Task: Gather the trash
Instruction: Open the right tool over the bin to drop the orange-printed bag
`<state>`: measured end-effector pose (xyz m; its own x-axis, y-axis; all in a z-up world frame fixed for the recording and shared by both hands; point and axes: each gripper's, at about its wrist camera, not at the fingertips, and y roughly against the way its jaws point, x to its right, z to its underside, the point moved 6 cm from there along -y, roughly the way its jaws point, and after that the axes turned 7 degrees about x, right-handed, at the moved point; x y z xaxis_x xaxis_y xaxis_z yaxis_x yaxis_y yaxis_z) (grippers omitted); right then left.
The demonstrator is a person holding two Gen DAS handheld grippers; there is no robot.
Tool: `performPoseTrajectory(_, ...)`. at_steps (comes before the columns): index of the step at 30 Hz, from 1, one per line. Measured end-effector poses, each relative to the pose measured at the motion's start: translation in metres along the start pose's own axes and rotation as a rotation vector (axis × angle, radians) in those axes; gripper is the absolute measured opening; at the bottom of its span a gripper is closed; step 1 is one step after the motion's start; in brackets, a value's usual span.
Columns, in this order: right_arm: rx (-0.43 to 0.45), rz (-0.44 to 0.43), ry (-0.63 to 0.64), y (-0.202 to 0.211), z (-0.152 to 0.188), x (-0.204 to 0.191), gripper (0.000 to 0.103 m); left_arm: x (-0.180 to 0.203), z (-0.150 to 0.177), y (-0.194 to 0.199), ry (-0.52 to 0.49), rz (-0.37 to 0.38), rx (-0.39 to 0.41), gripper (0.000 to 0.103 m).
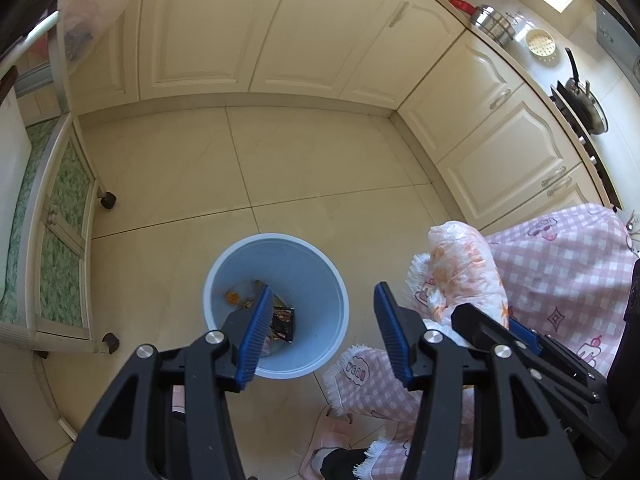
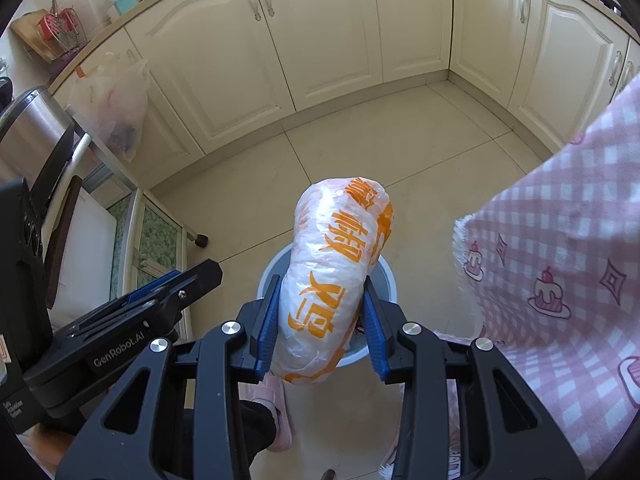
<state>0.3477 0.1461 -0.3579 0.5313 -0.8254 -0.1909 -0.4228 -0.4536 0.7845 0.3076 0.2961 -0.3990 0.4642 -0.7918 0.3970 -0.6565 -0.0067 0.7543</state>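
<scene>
The right tongs (image 2: 320,320) are clamped on a white plastic bag with orange print (image 2: 336,272). The two blue pads press it from both sides, and the bag is rolled into a long bundle. Its long axis runs forward, away from the tongs, so most of the bundle sticks out beyond the pads. Directly under it on the floor stands the blue bin (image 1: 276,308), and in the right wrist view only parts of its rim show around the bag. So I judge that the coming move is a release straight down, because the bag lies above the bin opening and not beside it.

The left tongs (image 1: 320,332) stand apart with nothing between them. They hover over the near right edge of the bin. Inside the bin some trash already lies: a dark wrapper (image 1: 283,322) and an orange scrap (image 1: 231,298).

At the right hangs a pink checked cloth (image 1: 560,264) with a fringe, close to the bag. It could catch the bundle when it falls. A pink slipper (image 1: 324,436) is near the bin, and cream cabinets (image 1: 280,32) stand at the far side.
</scene>
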Motion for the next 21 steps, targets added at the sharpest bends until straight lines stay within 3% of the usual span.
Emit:
performPoseTrajectory(6, 0.024, -0.018, -0.002, -0.008, -0.012, -0.01, 0.039, -0.015, -0.005, 0.002, 0.04, -0.029, 0.017, 0.053)
performPoseTrajectory(10, 0.05, -0.01, 0.003, -0.011, -0.017, -0.013, 0.048, -0.021, -0.008, 0.004, 0.061, -0.036, 0.029, 0.054)
performPoseTrajectory(21, 0.071, 0.025, 0.013, 0.013, -0.017, 0.0, 0.048, -0.005, -0.008, 0.012, 0.031, -0.013, 0.038, 0.054)
